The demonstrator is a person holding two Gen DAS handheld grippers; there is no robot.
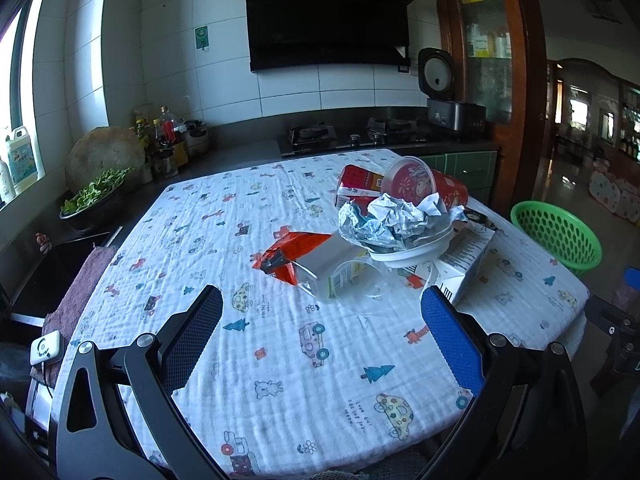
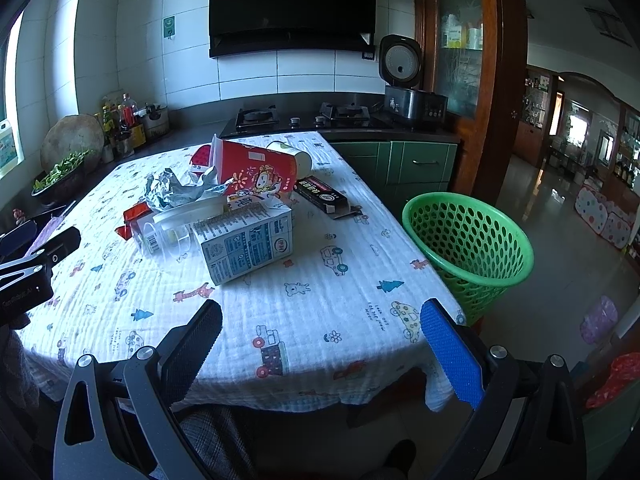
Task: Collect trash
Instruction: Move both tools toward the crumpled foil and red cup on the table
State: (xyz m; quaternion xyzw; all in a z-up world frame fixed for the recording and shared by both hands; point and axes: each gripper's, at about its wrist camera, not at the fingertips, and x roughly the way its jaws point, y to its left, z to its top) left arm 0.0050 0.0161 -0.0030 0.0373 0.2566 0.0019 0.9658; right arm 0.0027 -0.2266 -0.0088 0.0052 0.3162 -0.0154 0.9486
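Both the left claw and the right claw are held wide apart, nothing gripped. The trash pile is heaped mid-surface on the patterned cloth; the green basket is seen beside the surface's right edge.

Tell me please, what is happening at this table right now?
A person holds two grippers over a table with a printed cloth. Both the left gripper and the right gripper are open and hold nothing. The trash lies untouched in a pile: a milk carton, a red paper cup, crumpled foil and a clear plastic cup. A green basket stands empty beside the table.
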